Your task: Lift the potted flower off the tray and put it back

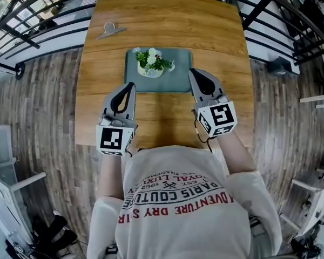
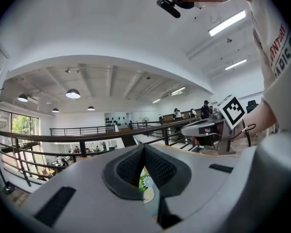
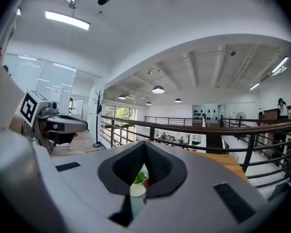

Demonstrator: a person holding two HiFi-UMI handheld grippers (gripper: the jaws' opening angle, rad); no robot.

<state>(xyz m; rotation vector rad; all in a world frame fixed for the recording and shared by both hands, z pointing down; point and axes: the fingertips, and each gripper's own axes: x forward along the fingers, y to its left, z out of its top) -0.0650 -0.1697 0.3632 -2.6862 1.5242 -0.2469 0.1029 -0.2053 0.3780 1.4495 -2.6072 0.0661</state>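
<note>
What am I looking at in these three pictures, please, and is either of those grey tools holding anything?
No robot here: a person holds a two-jaw gripper in each hand. The head view comes from a camera on the person's head, looking steeply down; the two gripper views come from cameras riding on each gripper, looking along its jaws. The left gripper and right gripper each carry a cube with square markers, part of the tool. On the wooden table lies a grey-green tray with a potted flower standing on it; a metal clip lies apart near the far left corner. Both grippers have their jaws together and hold nothing; the flower glimpsed under their tips stands farther off, on the tray.
</note>
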